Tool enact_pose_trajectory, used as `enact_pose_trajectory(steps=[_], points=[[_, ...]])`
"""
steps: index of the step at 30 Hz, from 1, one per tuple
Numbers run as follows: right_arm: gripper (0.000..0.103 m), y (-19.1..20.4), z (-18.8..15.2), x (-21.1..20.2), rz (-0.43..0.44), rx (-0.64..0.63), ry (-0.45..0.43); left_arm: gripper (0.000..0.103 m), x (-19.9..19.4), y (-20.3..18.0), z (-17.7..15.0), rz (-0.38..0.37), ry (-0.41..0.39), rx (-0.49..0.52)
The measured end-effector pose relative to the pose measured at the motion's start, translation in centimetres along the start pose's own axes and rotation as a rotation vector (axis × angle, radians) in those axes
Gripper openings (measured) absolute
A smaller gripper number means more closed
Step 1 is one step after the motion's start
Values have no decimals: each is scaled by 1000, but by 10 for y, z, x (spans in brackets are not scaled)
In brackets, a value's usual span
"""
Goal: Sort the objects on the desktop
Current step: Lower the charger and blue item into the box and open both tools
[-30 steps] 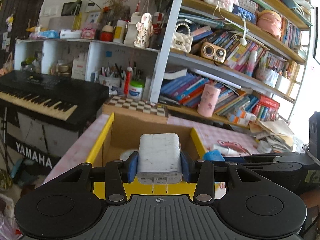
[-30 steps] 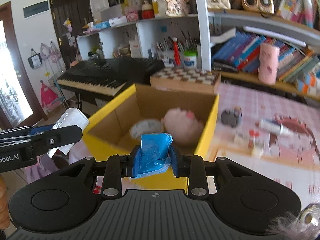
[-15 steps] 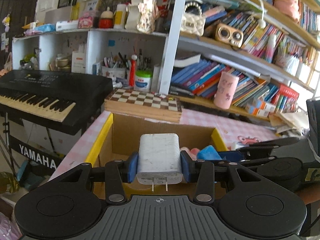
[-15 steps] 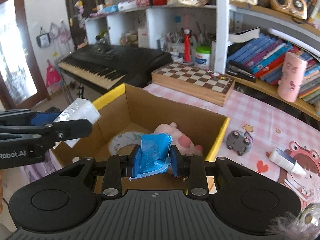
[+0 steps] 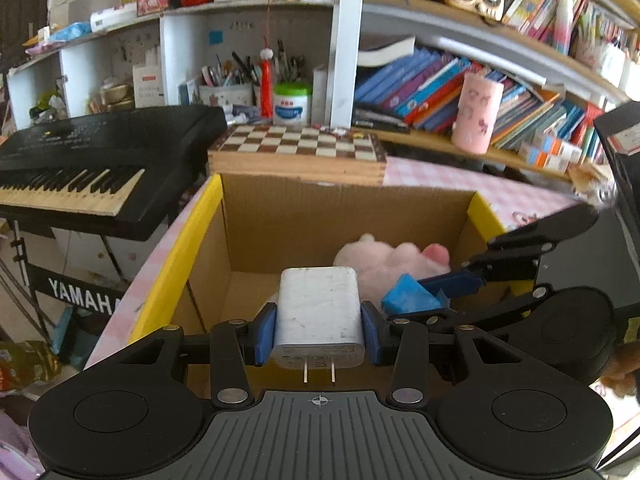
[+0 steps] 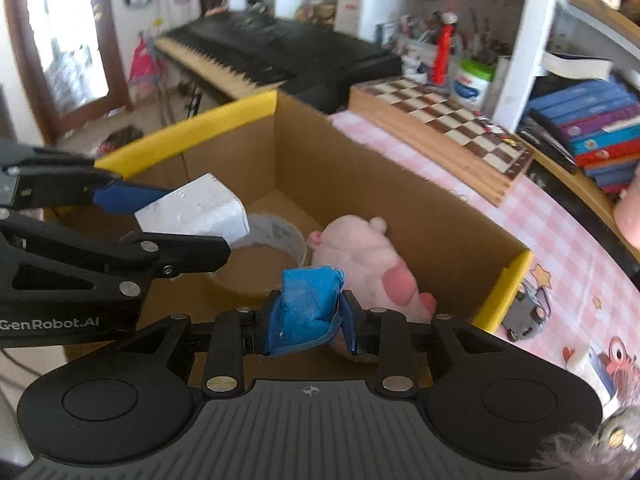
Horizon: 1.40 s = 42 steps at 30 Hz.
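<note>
My left gripper (image 5: 319, 334) is shut on a white plug charger (image 5: 319, 316), prongs toward the camera, above the open cardboard box (image 5: 344, 216) with yellow rims. My right gripper (image 6: 308, 320) is shut on a crumpled blue packet (image 6: 309, 306) over the same box (image 6: 360, 176). In the box lie a pink plush toy (image 6: 360, 262) and a tape roll (image 6: 268, 236). The right gripper and blue packet (image 5: 410, 300) show at the right in the left wrist view. At the left of the right wrist view is the left gripper with the charger (image 6: 196, 210).
A chessboard case (image 5: 298, 156) lies behind the box, with a black keyboard (image 5: 100, 160) to its left. Bookshelves (image 5: 460, 80) and a pink cup (image 5: 478, 118) stand behind. On the pink checked tablecloth (image 6: 560, 232) to the box's right sit a small toy car (image 6: 526, 314) and other small items.
Both grippers have moved forward and down over the box, still holding the charger and the blue packet. The box's inside, with plush toy and tape roll, shows more fully.
</note>
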State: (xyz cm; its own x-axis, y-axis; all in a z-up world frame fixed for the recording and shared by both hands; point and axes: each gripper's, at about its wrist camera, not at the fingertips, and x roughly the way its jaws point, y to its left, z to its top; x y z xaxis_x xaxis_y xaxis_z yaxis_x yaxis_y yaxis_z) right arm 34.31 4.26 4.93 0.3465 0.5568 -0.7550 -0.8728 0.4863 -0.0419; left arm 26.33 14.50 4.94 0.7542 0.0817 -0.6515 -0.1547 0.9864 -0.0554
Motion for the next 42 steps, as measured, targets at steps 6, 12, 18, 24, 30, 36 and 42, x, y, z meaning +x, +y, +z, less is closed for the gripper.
enact_pose_trajectory(steps=[6,12,18,24,30,36,42], points=[[28,5,4,9,30,-93,38,42,11,3,1,8,31,22],[28,7,6,13,47,-127,70,42,17,2,1,9,41,27],[28,8,7,15,46,-140,77,42,16,0,-1,22,35,28],[28,8,7,14,39,-142,74,42,11,-3,-2,29,7,27],[34,6,6,10,19,-111,42,53,0,-6,2,38,-38,25],[54,3,2,-2,-19,-57,-15,67,-18,-9,4,53,-99,26],[58,3,-1,-21,-69,-23,-83,74,-37,-10,4,54,-151,8]])
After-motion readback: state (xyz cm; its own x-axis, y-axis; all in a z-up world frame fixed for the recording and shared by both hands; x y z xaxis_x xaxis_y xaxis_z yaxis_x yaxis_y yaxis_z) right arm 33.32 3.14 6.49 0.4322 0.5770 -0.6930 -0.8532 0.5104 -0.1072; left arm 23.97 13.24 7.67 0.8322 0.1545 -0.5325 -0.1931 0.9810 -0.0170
